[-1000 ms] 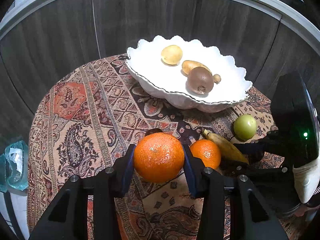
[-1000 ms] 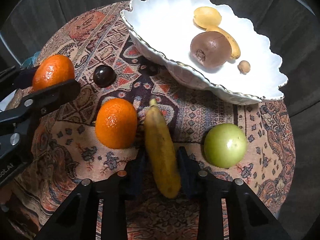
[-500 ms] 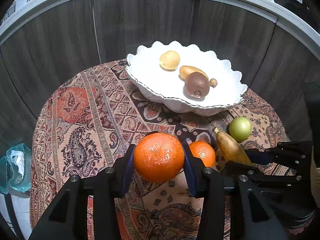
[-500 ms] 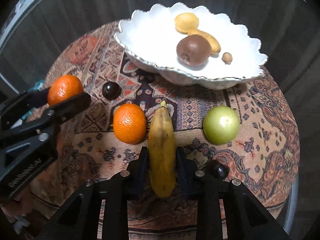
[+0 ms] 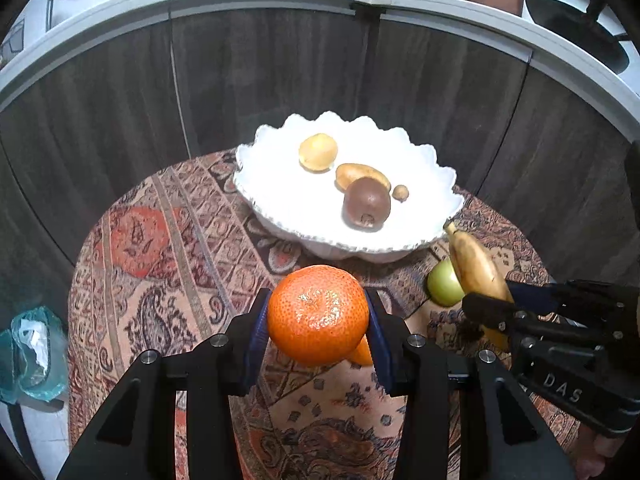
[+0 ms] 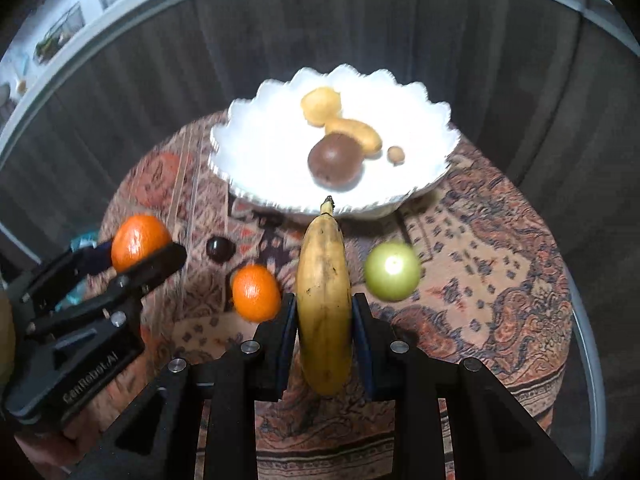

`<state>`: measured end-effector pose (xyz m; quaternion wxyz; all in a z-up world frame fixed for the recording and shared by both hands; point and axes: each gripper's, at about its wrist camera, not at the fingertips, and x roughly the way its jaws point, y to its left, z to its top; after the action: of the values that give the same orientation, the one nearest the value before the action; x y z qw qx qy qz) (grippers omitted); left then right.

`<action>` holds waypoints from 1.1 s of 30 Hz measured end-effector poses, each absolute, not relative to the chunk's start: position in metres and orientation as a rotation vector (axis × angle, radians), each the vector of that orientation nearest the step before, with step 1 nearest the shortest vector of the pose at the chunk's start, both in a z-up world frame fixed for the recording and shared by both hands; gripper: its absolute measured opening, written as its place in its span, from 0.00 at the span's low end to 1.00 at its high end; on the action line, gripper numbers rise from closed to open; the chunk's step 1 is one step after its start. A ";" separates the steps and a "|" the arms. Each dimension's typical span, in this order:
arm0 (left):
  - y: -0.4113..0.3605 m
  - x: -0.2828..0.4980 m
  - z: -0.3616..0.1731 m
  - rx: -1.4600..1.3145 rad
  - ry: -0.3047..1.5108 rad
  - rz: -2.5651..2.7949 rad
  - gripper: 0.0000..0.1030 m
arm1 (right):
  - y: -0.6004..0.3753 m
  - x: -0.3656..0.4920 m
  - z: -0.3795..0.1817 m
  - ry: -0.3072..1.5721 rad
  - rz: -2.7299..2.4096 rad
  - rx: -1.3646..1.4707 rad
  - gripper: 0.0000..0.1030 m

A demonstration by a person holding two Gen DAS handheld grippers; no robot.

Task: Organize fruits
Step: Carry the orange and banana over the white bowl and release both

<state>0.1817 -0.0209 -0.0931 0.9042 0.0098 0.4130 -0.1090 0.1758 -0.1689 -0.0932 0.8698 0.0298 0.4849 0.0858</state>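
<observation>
My left gripper [image 5: 318, 316] is shut on a large orange [image 5: 318, 314] and holds it above the patterned cloth; the same orange [image 6: 138, 242] shows in the right wrist view. My right gripper [image 6: 324, 322] is shut on a banana [image 6: 324, 304], lifted off the cloth with its stem towards the white scalloped bowl [image 6: 260, 152]. In the left wrist view the banana [image 5: 476, 270] sits at the right, close to the bowl [image 5: 280, 200]. The bowl holds a brown round fruit [image 5: 367, 203], two yellowish fruits and a small nut.
On the cloth-covered round table [image 6: 500, 280] lie a smaller orange [image 6: 256, 292], a green apple [image 6: 392, 270] and a dark plum [image 6: 219, 249]. Dark wooden cabinet fronts [image 5: 280, 72] curve behind the table. A teal bag [image 5: 32, 352] lies at the far left.
Both grippers have risen with their fruit. The banana has left the cloth and now points at the bowl's rim. The right gripper has rolled, so the bowl sits more centred.
</observation>
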 end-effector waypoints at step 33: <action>-0.020 0.314 -0.083 0.025 0.803 -0.243 0.43 | -0.180 0.289 -0.088 0.947 0.052 0.126 0.27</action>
<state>0.3144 -0.0197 -0.0835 0.9132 0.0120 0.3897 -0.1182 0.2893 -0.1799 -0.0881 0.8877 0.0608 0.4556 0.0251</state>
